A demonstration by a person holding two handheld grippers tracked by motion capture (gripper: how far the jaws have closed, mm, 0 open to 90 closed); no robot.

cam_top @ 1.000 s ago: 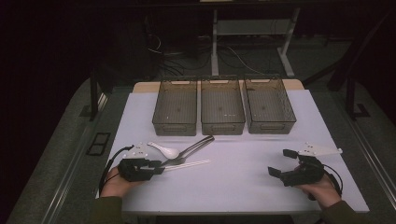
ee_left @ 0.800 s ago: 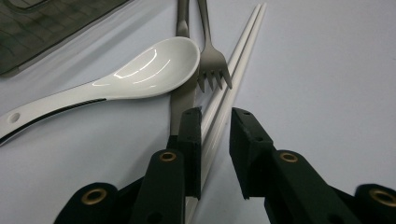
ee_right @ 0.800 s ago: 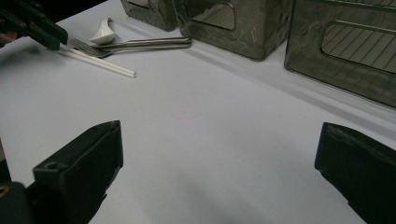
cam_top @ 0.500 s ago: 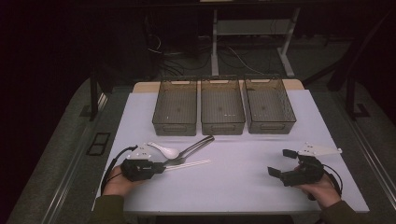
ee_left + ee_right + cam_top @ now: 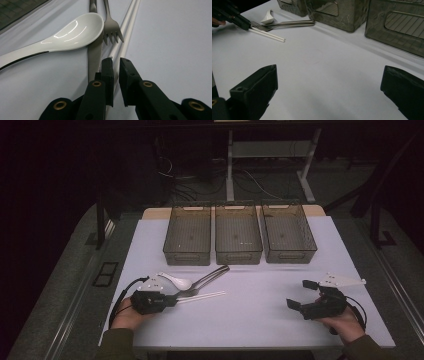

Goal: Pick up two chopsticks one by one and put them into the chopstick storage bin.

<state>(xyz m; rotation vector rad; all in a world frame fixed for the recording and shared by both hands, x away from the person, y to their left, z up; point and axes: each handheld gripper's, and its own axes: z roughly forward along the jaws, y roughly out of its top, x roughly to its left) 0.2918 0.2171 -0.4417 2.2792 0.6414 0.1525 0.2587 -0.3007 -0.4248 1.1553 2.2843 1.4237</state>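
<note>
While closing, left gripper (image 5: 115, 65) straddles chopsticks (image 5: 126, 30) — pinched.

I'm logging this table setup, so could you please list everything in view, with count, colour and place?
bins: three, smoky see-through, in a row at the far side of the table.
soup spoon: one, white, near left, beside the fork.
fork: one, silver, tines towards the left gripper.
knife: one, silver, partly under the spoon.
chopsticks: a pair, white, between the left gripper's jaws.
table cover: one, white, across the tabletop.
left gripper: one, black, near left; its jaws have just been closing and now clamp the chopsticks.
right gripper: one, black, near right, jaws wide open over bare cover.
hands: two, at the near edge.
</note>
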